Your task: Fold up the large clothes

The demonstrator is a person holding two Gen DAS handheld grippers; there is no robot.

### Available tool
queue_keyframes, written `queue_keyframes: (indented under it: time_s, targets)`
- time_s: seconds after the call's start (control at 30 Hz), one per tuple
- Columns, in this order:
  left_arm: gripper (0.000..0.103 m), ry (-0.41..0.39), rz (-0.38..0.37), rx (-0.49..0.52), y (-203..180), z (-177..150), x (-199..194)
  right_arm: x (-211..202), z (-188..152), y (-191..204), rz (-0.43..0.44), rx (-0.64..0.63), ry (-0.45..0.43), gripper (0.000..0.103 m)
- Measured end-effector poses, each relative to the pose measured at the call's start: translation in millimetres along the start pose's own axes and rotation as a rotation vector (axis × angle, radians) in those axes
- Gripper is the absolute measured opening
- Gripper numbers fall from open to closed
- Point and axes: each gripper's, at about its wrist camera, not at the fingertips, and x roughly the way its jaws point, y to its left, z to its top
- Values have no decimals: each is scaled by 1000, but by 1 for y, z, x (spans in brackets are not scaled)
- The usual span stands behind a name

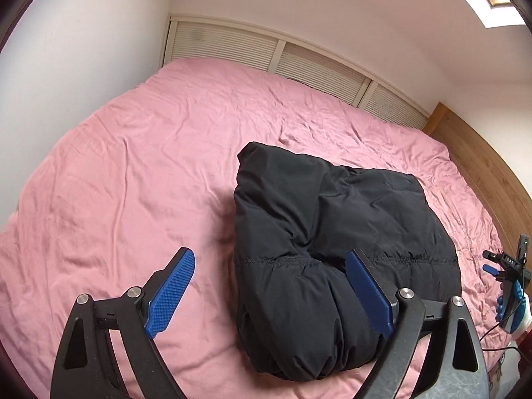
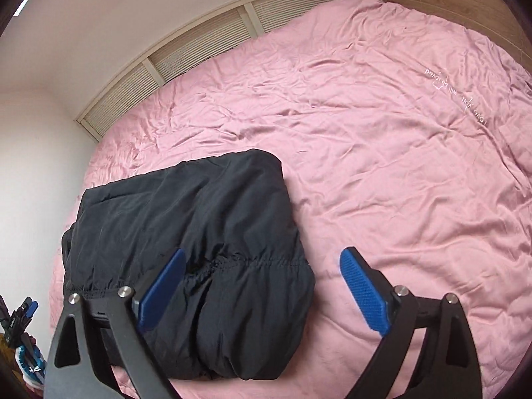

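While the left hand-held gripper (image 1: 269, 271) hangs spread and empty in the left wrist view, the black padded jacket (image 1: 335, 252) lies as a compact bundle on the pink bed (image 1: 133, 173). From the right wrist, the right hand-held gripper (image 2: 261, 266) is likewise spread, holding nothing; the jacket looks folded, perhaps needing only a final tidy, though its far edge is hard to judge.

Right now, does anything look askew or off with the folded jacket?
Nothing stands out. The black puffer jacket lies as a compact folded bundle on the wrinkled pink sheet. The left gripper and right gripper are open and empty.
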Motion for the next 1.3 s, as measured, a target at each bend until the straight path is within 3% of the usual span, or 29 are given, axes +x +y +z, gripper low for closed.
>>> queue_keyframes:
  time_s: [0.37,0.5,0.67,0.93,1.07,1.3]
  targets:
    - [98,-74,102,25,-44,-49,-39,-7,-45,45,7,-244,-17,99]
    - [101,-63,156,36,-58,-64,-39,-11,-52,52,31,-303,-31,99]
    - [102,-78,161,55,-77,-79,-33,-16,-66,59,29,-390,-63,99]
    - [102,-116,147,84,-109,-97,-21,-24,-104,54,30,-382,-126,99]
    - [102,-111,130,108,-134,-113,-21,-33,-130,48,29,-351,-104,99]
    - [102,-135,146,202,-174,-160,-51,-64,-198,43,30,-354,-157,99]
